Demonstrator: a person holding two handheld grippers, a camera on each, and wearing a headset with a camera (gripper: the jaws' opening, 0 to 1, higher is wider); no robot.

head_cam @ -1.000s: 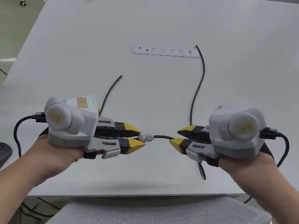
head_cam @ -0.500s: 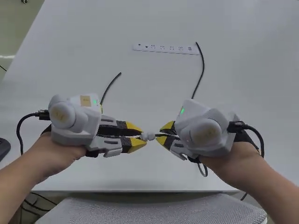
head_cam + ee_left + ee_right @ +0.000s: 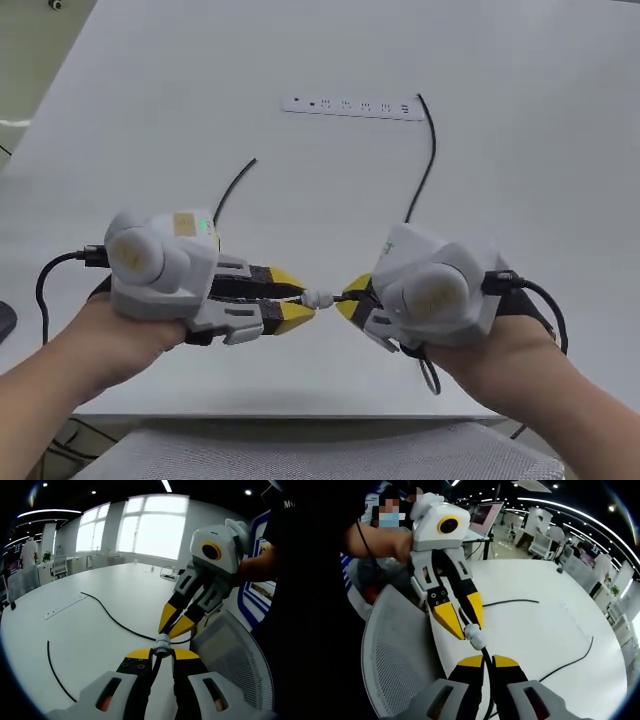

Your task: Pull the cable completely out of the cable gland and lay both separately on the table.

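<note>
**Head view: both grippers clamped close together, and little margin for a slip**

The likeliest failure is a lost grip. The left gripper (image 3: pixel 298 302) holds the white cable gland (image 3: pixel 318 298) only at its yellow tips, so a pull that is off-line could twist the gland out. The black cable (image 3: pixel 342 296) is thin and smooth, and I judge it could slide through the right gripper (image 3: pixel 352 296) rather than draw out. All this hangs in the lower middle of the frame, over the table (image 3: pixel 520 80) edge and a mesh chair (image 3: pixel 300 450), so a dropped part could miss the table.

In the left gripper view, the left gripper (image 3: pixel 161 653) is closed down to the gland's width, with the cable gland (image 3: pixel 162 643) wedged between its tips at lower centre. In the right gripper view, the right gripper (image 3: pixel 488 661) is almost fully closed, pinching the cable (image 3: pixel 487 666) just below the cable gland (image 3: pixel 476 636). The cable has not yet left the gland.
</note>
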